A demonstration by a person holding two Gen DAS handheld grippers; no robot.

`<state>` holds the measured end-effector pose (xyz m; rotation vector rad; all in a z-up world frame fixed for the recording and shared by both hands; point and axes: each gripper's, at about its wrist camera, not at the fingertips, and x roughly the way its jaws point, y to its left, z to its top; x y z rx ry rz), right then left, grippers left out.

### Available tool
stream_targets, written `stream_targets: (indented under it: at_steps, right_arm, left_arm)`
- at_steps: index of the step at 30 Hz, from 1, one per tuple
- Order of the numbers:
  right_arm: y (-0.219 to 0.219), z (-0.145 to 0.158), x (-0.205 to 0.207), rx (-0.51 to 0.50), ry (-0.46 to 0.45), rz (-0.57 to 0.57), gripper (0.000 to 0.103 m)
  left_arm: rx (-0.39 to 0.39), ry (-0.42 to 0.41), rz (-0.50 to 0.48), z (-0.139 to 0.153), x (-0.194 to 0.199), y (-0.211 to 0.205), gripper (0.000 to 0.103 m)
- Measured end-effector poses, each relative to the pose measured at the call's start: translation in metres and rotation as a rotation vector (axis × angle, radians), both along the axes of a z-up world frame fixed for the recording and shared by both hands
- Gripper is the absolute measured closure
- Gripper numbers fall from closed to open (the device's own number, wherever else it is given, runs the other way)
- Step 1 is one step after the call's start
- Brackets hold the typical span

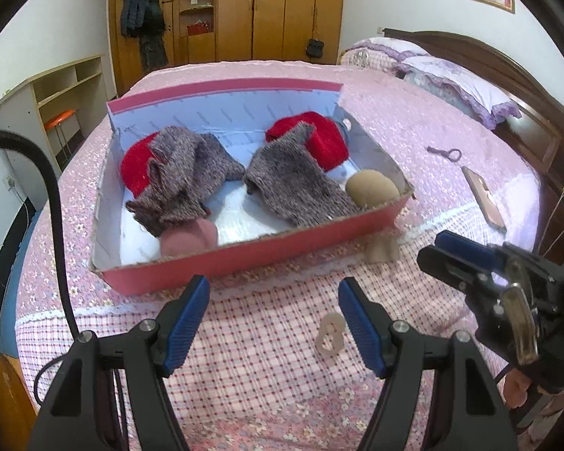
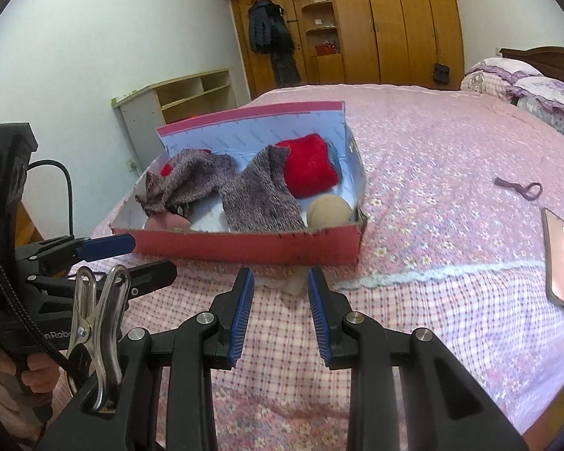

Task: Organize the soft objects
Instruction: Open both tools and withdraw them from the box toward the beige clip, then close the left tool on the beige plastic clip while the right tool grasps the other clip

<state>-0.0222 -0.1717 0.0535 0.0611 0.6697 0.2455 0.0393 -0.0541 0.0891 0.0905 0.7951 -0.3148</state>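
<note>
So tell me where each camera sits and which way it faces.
Left wrist: on the left gripper, facing down across the bed at the red box; right gripper at right.
Right wrist: on the right gripper, facing the same box; left gripper and hand at left.
Shared: box, phone.

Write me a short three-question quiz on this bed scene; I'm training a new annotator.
1. True or false: the red box holds grey knit pieces.
2. What lies on the bedspread just outside the box's near wall, ahead of the right gripper?
3. Which gripper stands wider open: A left gripper, B right gripper?

Key: 1 true. 2 A small beige soft item. 3 A; neither holds anything.
</note>
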Motion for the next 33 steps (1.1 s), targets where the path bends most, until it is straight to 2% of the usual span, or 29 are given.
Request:
stream_targets:
  at_steps: [19,29,33]
  right_arm:
    - [-0.019,-0.028,-0.011,-0.016,0.048,-0.050,0.072]
    - [-0.023,-0.040,-0.011,-0.016,0.068,-0.055,0.072]
    - [-0.023,-0.045,-0.010,-0.016,0.080,-0.052,0.072]
  left_arm:
    - [0.043,0.055,-0.052,-0.031,-0.013,-0.020,0.029]
    - [0.048,0.081,-0.069,-0.048,-0.019,-0.029,0.053]
    - [0.057,0.099,-0.081,-0.054,-0.018,-0.033,0.055]
